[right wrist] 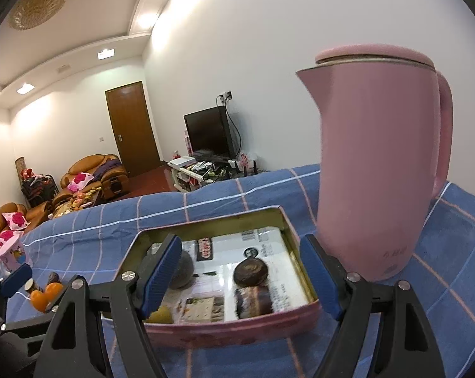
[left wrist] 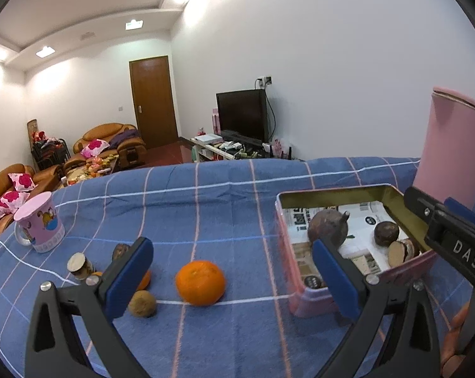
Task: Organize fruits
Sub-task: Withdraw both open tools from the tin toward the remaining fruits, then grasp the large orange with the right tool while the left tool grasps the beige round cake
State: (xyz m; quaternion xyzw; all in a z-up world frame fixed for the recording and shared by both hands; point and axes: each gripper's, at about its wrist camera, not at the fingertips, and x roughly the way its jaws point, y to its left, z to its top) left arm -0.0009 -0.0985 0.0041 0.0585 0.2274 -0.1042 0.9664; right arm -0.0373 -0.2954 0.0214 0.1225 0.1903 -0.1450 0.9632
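A home living room: tan leather sofas [left wrist: 108,140] with floral cushions, a television [left wrist: 242,116] on a low stand, a wooden door [left wrist: 152,100].

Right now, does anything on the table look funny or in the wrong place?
Yes. Some fruit sits in the pink tin, but an orange and a small brown fruit lie loose on the blue cloth. Nothing looks spilled or broken.

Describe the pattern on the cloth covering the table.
The cloth is blue with a white and pink line check, clearest in the left wrist view.
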